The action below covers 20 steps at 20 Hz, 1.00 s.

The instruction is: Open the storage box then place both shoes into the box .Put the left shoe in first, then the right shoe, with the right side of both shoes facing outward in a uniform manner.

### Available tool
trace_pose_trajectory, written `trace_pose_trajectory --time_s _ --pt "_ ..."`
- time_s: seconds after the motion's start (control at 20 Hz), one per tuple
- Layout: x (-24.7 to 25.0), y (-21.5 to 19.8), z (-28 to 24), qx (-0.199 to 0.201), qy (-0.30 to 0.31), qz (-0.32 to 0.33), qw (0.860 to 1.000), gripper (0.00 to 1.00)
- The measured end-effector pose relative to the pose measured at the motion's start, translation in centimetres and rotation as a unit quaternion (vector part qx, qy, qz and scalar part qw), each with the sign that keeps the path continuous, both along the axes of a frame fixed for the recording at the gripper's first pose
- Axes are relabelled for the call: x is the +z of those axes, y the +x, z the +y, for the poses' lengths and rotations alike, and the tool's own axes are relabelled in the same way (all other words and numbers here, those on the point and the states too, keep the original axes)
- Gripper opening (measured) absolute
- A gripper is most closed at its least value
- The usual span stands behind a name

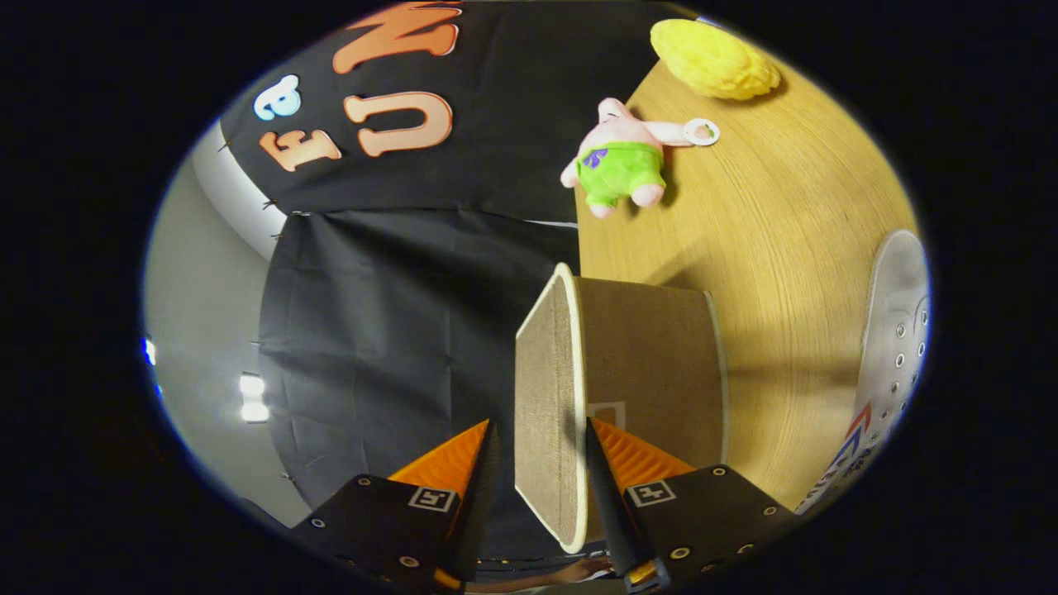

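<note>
Fingers of the gripper sit a modest way apart with the woven, cream-trimmed lid of the box edge-on between them; real pressure cannot be told. Rolled sideways, the view shows the fabric box on a wood-grain surface. A white laced shoe lies right; far off, a pink plush toy and yellow fluffy toy.

Wooden bench carries a storage box, a white shoe, a pink plush toy and a yellow plush.
</note>
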<state>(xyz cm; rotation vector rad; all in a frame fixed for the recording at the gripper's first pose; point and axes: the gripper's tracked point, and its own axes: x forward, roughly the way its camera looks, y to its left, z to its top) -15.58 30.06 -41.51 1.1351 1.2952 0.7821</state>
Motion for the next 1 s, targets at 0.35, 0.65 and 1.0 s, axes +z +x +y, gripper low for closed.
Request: trace_pose_trajectory --time_s 0.35,0.65,1.0 --pt "0.5 0.8 0.6 -0.016 -0.026 0.027 0.999 0.13" --pt "9.1 4.5 1.3 -0.057 0.032 -0.025 0.998 0.11" --pt "11.7 4.1 6.3 -0.014 0.032 -0.063 0.997 0.11"
